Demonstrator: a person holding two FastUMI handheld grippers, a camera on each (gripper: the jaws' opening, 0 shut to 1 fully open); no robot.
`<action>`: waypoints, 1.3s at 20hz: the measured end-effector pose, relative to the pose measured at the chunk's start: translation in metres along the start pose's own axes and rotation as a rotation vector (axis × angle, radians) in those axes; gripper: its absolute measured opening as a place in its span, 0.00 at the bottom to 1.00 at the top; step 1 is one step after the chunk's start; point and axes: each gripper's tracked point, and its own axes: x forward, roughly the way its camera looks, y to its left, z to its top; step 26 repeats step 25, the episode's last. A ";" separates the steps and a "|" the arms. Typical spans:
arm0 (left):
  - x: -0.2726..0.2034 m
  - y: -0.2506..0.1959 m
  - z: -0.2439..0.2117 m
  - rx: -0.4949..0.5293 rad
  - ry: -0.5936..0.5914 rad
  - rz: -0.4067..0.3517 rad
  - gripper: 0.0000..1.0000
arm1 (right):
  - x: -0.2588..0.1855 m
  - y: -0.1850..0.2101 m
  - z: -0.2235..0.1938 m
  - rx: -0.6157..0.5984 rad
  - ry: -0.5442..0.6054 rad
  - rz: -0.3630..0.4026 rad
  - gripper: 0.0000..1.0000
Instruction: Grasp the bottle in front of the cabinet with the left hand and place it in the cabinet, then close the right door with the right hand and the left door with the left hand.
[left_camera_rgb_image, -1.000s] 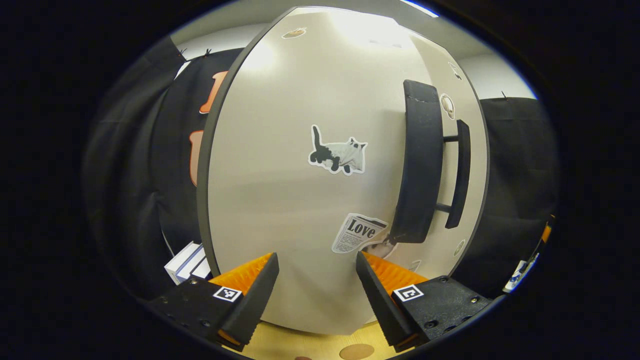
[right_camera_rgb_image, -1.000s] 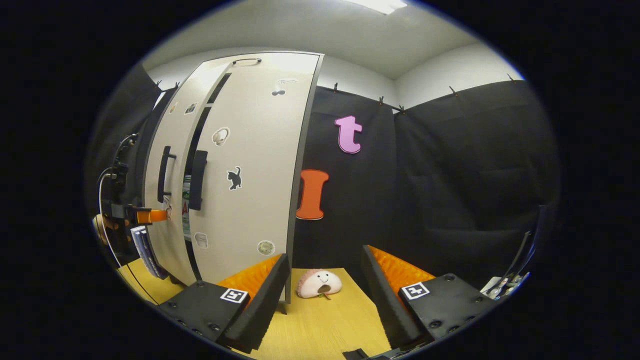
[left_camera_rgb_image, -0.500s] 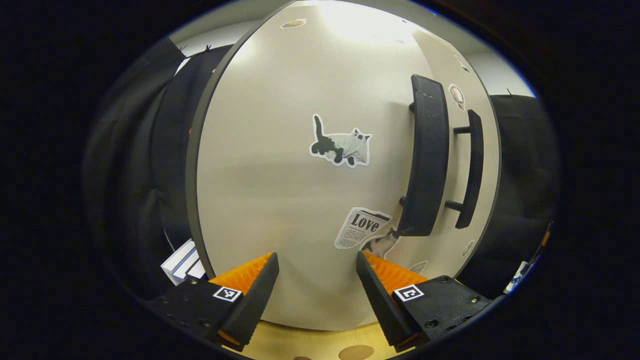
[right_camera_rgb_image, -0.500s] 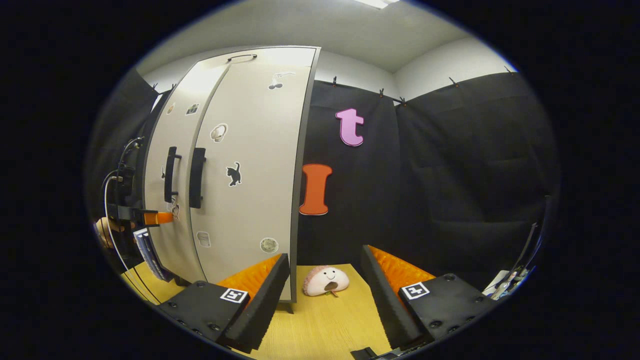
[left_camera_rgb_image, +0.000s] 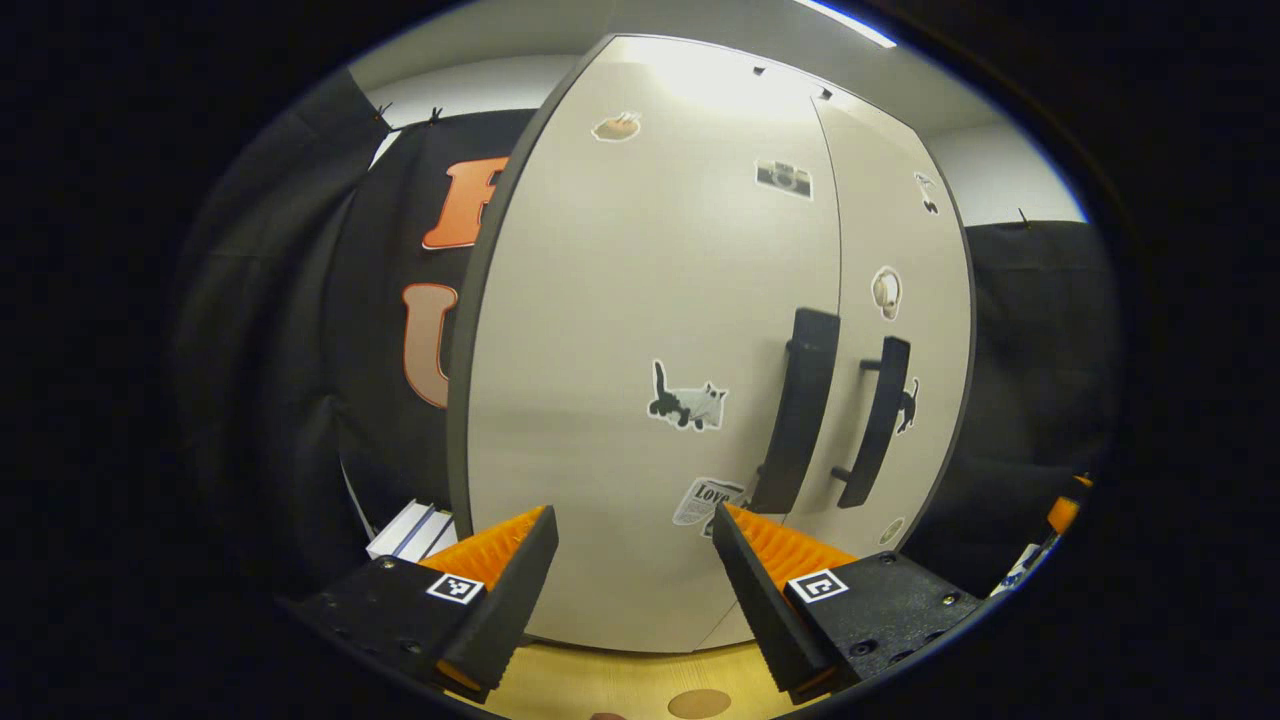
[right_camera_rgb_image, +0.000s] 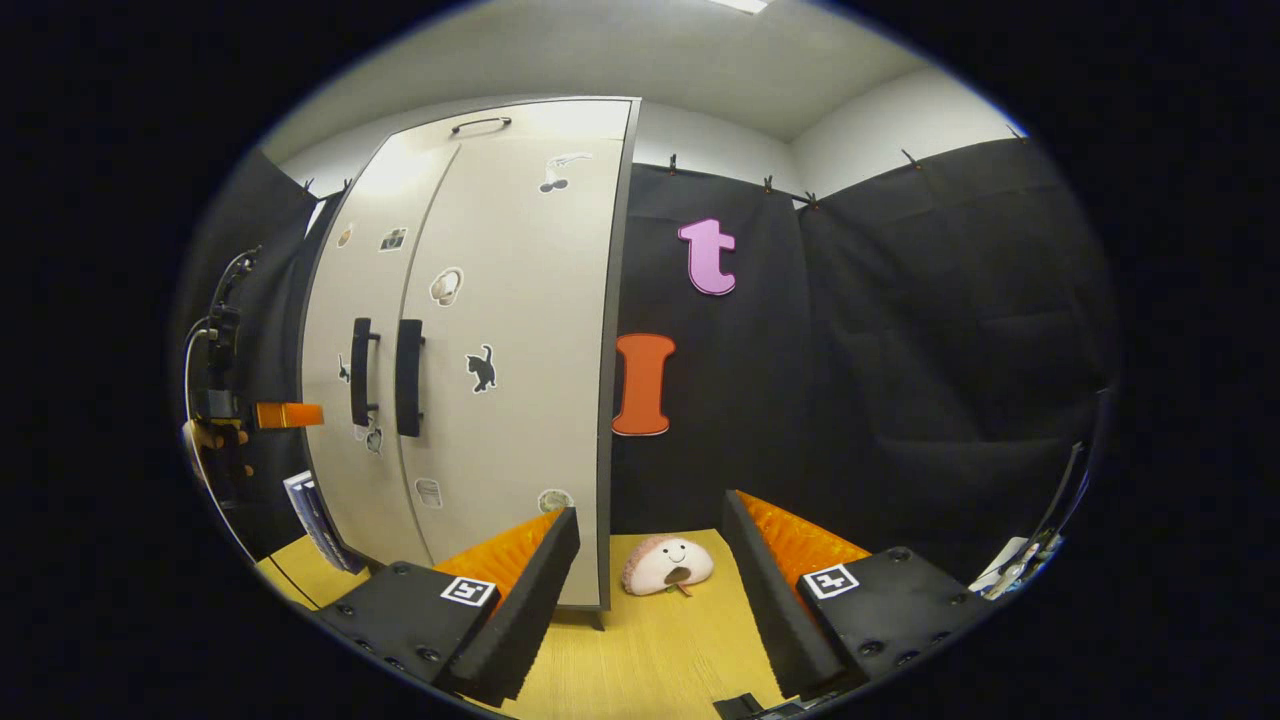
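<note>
Left tool (left_camera_rgb_image: 630, 560), fingers spread apart and holding nothing, faces the cabinet's left door (left_camera_rgb_image: 640, 330), which sits flush beside the right door (left_camera_rgb_image: 900, 330), their two dark handles (left_camera_rgb_image: 800, 425) side by side. Right tool (right_camera_rgb_image: 650, 555), fingers likewise apart and empty, hangs over the wooden counter (right_camera_rgb_image: 650, 660) near a plush toy (right_camera_rgb_image: 668, 565), right of the cabinet (right_camera_rgb_image: 500, 330). With both doors shut, the bottle cannot be seen.

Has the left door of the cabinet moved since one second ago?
Yes. The left door swung shut against the right door; the gap that showed the bottle is gone.
</note>
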 end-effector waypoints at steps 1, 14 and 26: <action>-0.011 0.003 0.012 0.001 -0.014 -0.003 0.96 | -0.001 0.000 0.006 -0.008 -0.005 0.001 0.95; -0.166 0.067 0.121 0.103 -0.165 0.104 0.95 | -0.026 0.041 0.044 -0.040 -0.029 0.131 0.95; -0.230 0.102 0.127 0.107 -0.181 0.216 0.95 | -0.023 0.067 0.047 -0.034 -0.030 0.212 0.95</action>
